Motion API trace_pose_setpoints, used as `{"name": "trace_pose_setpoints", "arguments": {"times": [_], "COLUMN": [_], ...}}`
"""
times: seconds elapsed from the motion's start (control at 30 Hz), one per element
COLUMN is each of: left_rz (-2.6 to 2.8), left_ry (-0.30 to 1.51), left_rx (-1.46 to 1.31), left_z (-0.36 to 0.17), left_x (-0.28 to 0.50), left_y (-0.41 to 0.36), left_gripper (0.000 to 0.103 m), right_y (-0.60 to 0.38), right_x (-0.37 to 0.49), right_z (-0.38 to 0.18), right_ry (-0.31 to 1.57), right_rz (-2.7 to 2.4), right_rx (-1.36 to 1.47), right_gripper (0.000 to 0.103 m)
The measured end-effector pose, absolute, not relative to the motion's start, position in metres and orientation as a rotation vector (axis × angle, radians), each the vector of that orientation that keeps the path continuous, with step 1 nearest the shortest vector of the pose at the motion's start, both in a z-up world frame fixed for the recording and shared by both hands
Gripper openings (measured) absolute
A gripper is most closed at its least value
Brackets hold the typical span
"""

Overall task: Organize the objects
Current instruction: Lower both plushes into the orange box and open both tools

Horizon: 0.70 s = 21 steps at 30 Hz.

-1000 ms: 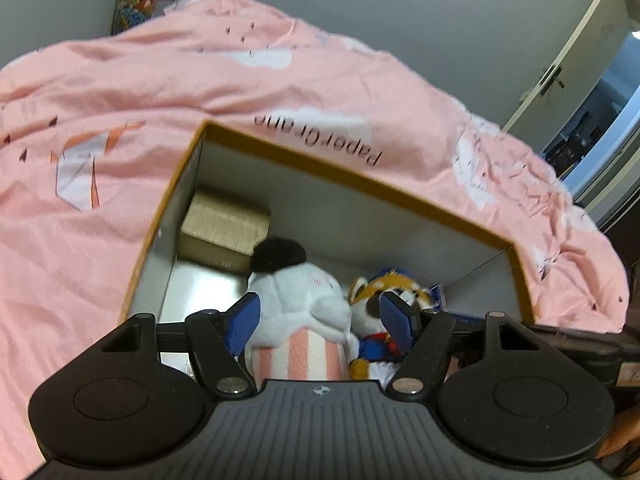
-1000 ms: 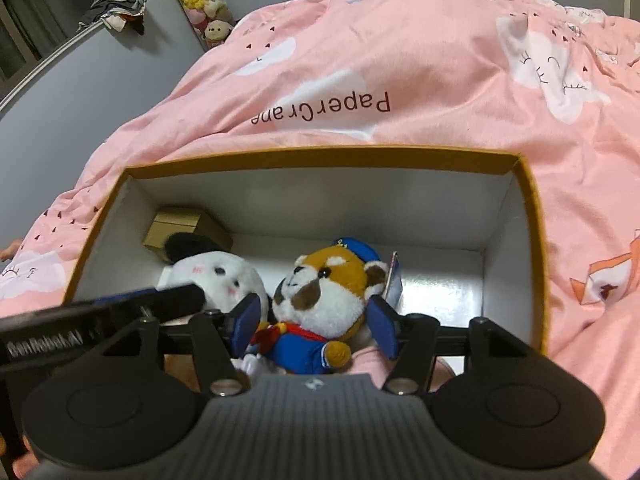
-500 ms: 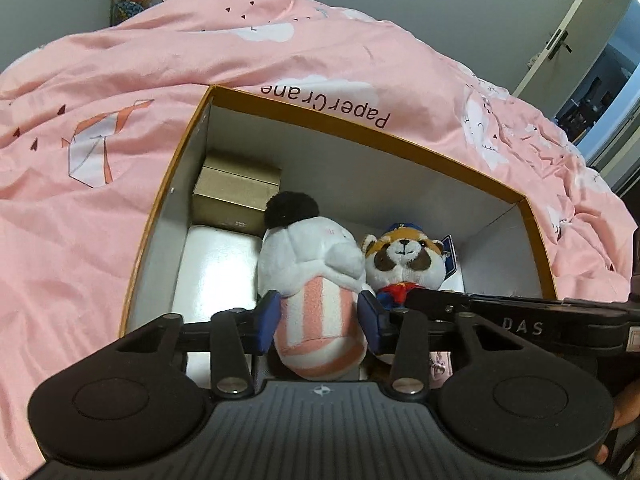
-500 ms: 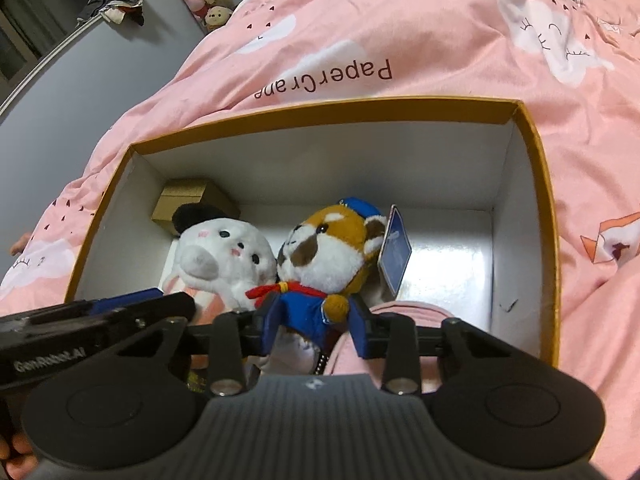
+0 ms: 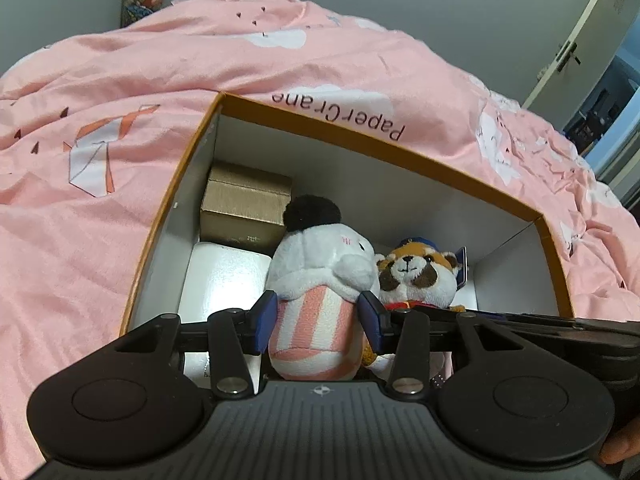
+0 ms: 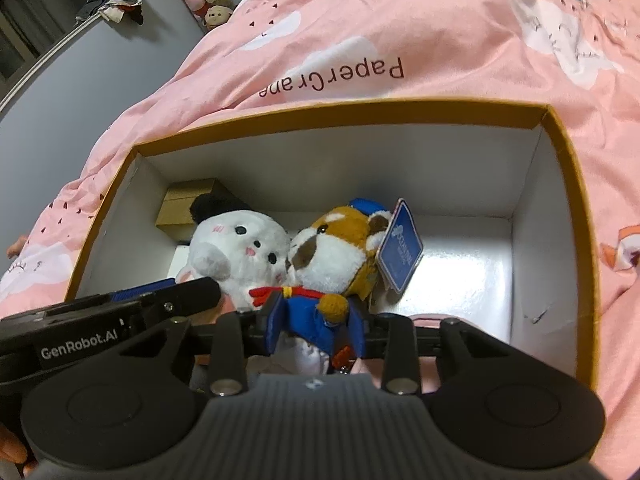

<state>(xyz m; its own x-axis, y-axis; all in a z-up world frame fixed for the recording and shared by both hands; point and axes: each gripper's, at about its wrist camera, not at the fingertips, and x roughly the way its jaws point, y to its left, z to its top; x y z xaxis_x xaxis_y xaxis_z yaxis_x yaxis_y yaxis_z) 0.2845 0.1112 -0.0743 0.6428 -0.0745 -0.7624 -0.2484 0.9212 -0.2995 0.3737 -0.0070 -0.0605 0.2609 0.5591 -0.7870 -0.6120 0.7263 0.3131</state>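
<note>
The left gripper (image 5: 318, 316) is clamped on the pink-striped body of a white plush (image 5: 320, 280) with a black pompom, its blue pads pressed into the toy's sides, holding it upright over the open box (image 5: 168, 216). The right gripper (image 6: 316, 322) is clamped on the blue-clothed body of a brown and white plush (image 6: 332, 256), which leans toward 11 o'clock so its face touches the white plush's cheek. A blue tag (image 6: 400, 248) hangs at the brown toy's ear, toward 2 o'clock from its face.

Both tools point forward and downward into the box, side by side; in the right wrist view the left one's black body crosses in at 9 o'clock, and in the left wrist view the right one's comes in at 3 o'clock.

The box has an orange rim and white inside, and sits on a pink blanket (image 5: 100, 120). A small gold box (image 5: 244, 208) stands in its far corner at 11 o'clock, just behind the white plush. The box floor at 3 o'clock in the right wrist view is bare and glossy.
</note>
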Motion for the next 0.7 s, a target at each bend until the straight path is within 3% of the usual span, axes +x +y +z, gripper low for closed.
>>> {"name": "trace_pose_setpoints", "arguments": {"times": [0.13, 0.5, 0.63, 0.7], "left_rz": [0.119, 0.115, 0.096, 0.088], "left_ry": [0.780, 0.601, 0.575, 0.562], "left_rx": [-0.407, -0.192, -0.146, -0.145], "left_z": [-0.061, -0.023, -0.018, -0.017], "left_x": [0.267, 0.209, 0.188, 0.181], "left_y": [0.107, 0.061, 0.047, 0.043], "left_gripper": [0.055, 0.053, 0.053, 0.053], "right_y": [-0.017, -0.063, -0.082, -0.093], "right_x": [0.355, 0.275, 0.254, 0.244], "right_z": [-0.042, 0.003, 0.008, 0.008], "right_ry": [0.928, 0.565, 0.535, 0.526], "right_rz": [0.800, 0.783, 0.788, 0.793], "right_rx": [-0.112, -0.260, -0.247, -0.241], "right_gripper": [0.046, 0.079, 0.085, 0.095]}}
